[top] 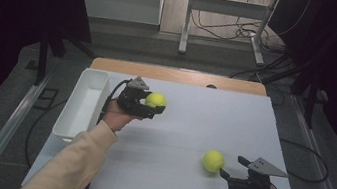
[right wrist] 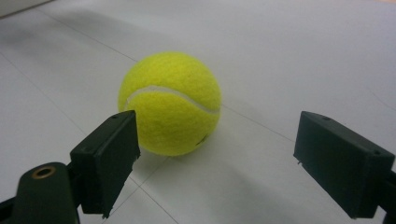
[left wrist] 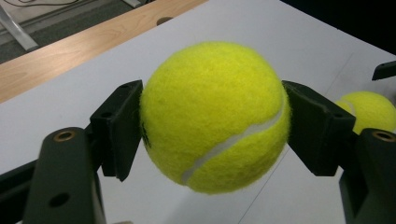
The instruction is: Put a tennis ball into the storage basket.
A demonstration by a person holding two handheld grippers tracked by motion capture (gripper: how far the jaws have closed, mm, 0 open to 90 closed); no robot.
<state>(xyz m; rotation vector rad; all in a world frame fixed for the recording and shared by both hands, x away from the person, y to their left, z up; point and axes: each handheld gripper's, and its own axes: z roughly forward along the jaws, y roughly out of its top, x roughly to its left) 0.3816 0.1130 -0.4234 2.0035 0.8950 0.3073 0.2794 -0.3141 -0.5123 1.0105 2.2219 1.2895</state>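
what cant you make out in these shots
- Whether the held tennis ball touches the table: the left gripper view cuts off below it.
- Inside of the white bin: its near wall hides the floor in the high view.
- Small print on the tennis ball on the table: too small to read in the right gripper view.

Yellow-green tennis balls [top: 156, 100], white-seamed; white tray [top: 85, 102]; black fingers [right wrist: 106, 158].

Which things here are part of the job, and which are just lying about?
In use:
- held tennis ball, left gripper
- second tennis ball, right gripper
- white bin, likely

Lying about:
- cables on the floor
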